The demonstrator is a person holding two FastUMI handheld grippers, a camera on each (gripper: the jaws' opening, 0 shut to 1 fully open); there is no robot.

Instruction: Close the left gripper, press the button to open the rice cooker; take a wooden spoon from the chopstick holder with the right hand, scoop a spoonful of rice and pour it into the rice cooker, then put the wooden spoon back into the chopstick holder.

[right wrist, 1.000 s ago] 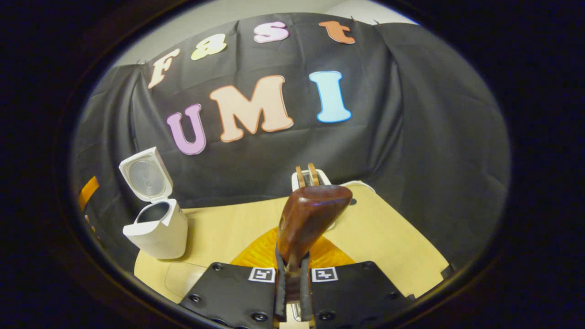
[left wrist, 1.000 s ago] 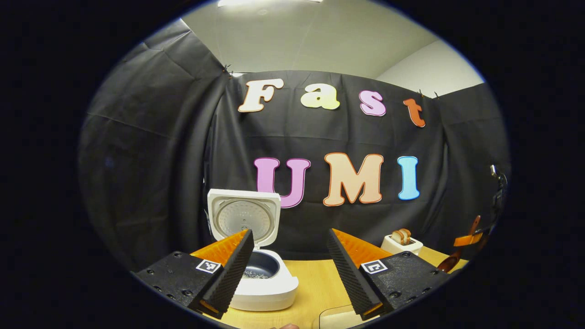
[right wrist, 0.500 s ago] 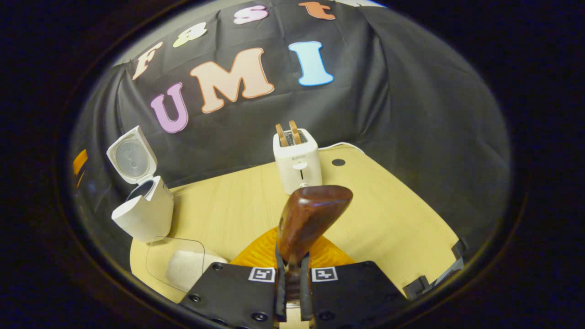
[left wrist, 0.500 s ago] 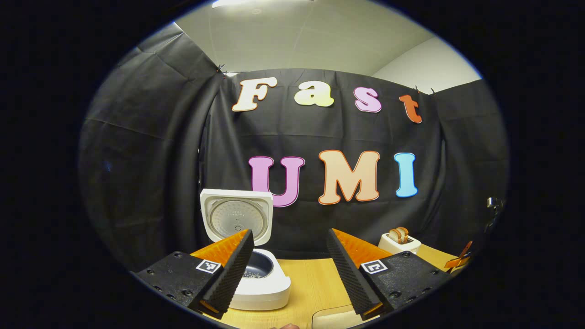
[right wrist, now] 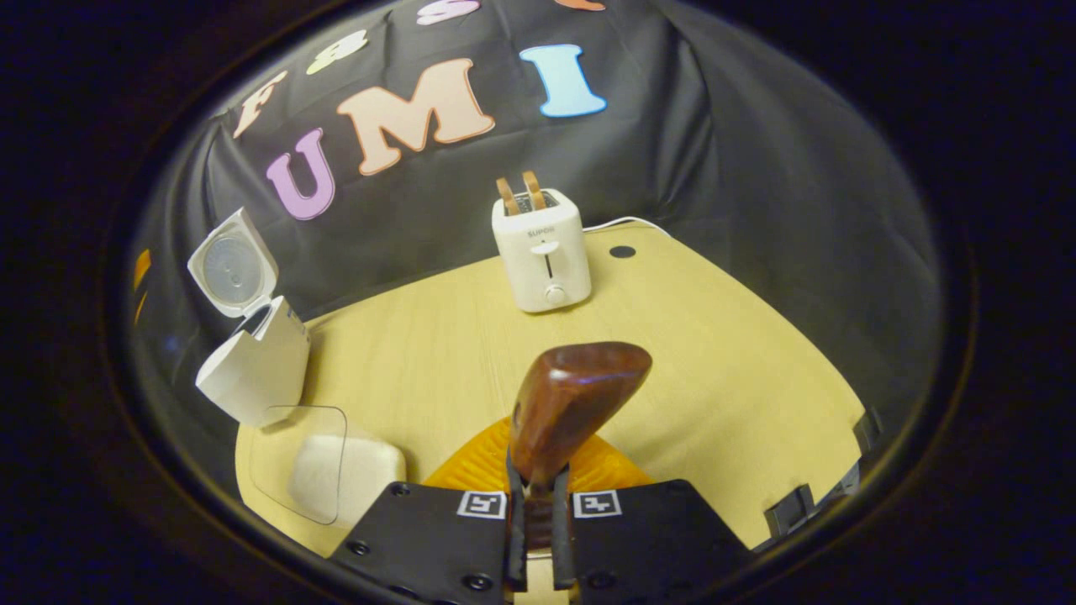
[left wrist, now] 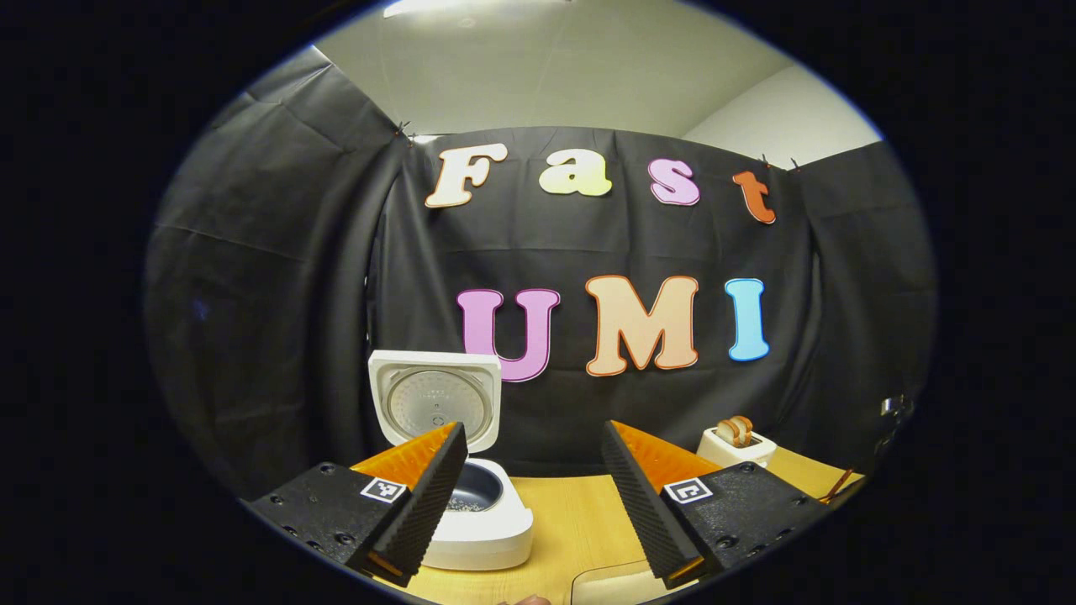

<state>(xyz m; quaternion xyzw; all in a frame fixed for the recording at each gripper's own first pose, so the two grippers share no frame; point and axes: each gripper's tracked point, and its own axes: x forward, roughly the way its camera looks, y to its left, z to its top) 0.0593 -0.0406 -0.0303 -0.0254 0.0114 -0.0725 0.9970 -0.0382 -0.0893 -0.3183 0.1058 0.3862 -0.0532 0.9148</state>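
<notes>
The right gripper [right wrist: 538, 538] is seen clamped on the wooden spoon [right wrist: 572, 403], now tilted further down over the bench [right wrist: 714, 370] than a second ago. The rice cooker [right wrist: 252, 370] stands open at 9 o'clock, grains already inside; the return to the holder is judged next. The left gripper [left wrist: 534, 504] is held wide open, empty.
</notes>
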